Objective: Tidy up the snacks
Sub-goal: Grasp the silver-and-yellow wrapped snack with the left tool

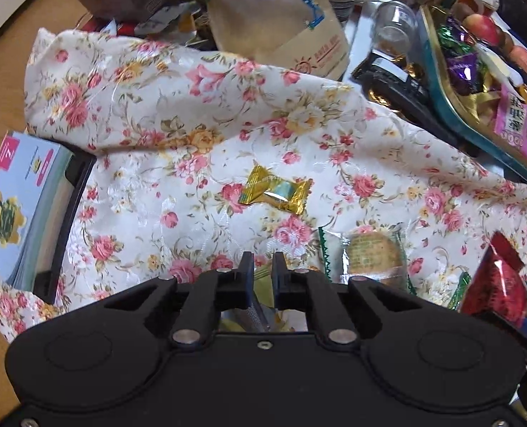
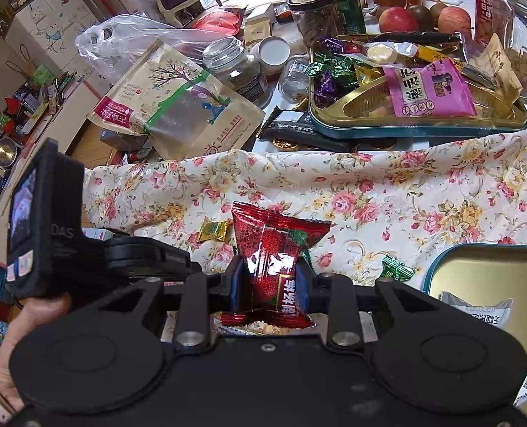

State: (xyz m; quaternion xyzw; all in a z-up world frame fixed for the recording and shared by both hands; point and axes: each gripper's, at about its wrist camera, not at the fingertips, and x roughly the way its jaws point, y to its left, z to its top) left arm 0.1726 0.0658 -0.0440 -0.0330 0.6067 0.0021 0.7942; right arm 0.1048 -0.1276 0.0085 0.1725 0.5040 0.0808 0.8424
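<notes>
Left gripper (image 1: pixel 263 267) sat nearest the lens, fingers (image 1: pixel 246 267) nearly pressed together; a sliver of olive-green wrapper (image 1: pixel 263 286) showed in the slit, held or not I couldn't tell. Ahead of it on the floral cloth (image 1: pixel 156 114): booklet (image 1: pixel 17 206) at far left, gold candy (image 1: pixel 275 192) mid-cloth, biscuit pack (image 1: pixel 370 256) just right of the fingertips, red pack (image 1: pixel 494 281) at right edge. Teal-rimmed tin (image 1: pixel 477 135) of sweets lay top right.

Right view: a hand (image 2: pixel 25 327) gripped the other unit at far left. Right gripper (image 2: pixel 268 284) pinched the red pack (image 2: pixel 274 249), upright, blue pads touching both its sides. Gold candy (image 2: pixel 213 231) lay just left of the pack, green candy (image 2: pixel 396 267) to its right, a second tin (image 2: pixel 437 270) at right edge holding a white packet (image 2: pixel 477 309). Full tin (image 2: pixel 405 128) stood further back on the surface.
</notes>
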